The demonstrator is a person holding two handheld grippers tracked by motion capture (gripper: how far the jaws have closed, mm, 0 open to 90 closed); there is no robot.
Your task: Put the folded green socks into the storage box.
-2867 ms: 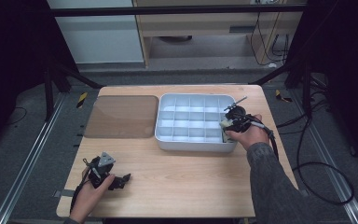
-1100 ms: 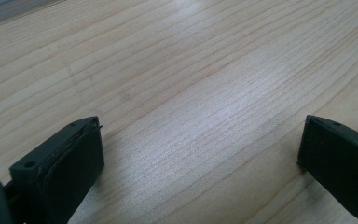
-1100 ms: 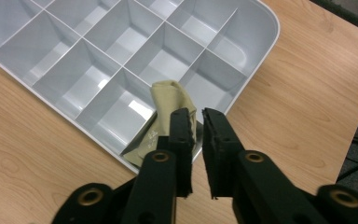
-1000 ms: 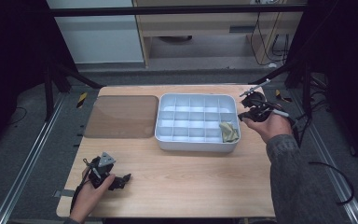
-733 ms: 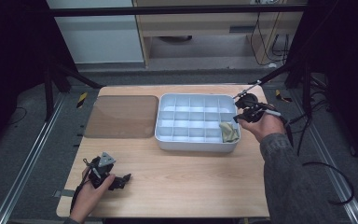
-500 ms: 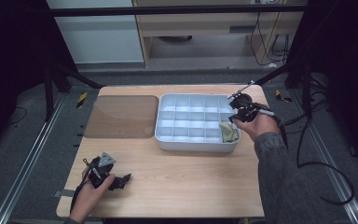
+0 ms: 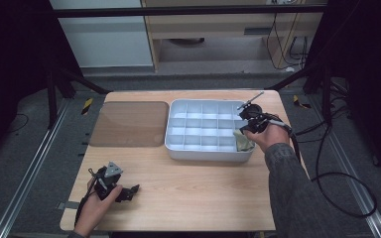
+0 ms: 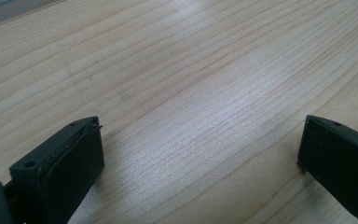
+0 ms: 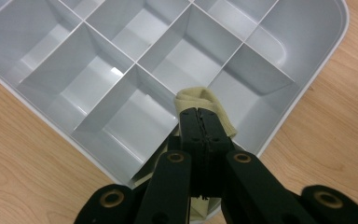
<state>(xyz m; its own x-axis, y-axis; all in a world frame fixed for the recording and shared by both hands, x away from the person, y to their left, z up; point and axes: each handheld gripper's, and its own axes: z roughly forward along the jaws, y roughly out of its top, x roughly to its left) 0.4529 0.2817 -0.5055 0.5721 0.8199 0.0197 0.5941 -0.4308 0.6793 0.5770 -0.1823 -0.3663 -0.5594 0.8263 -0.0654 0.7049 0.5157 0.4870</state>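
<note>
I hold the left tool (image 7: pixel 127 191) low on the bare table (image 7: pixel 203 188) near its front-left corner, jaws spread wide with nothing between them. The brown mat (image 7: pixel 129 124) lies beside the grey divided tray (image 7: pixel 203 152). The right tool (image 9: pixel 200 122) is above the tray's near-right corner, jaws pressed together; whether they pinch the beige cloth (image 9: pixel 193 99) beneath them I cannot tell. The step in hand appears to be handling the cloth in its compartment; the next move calls for confirming the grip
</note>
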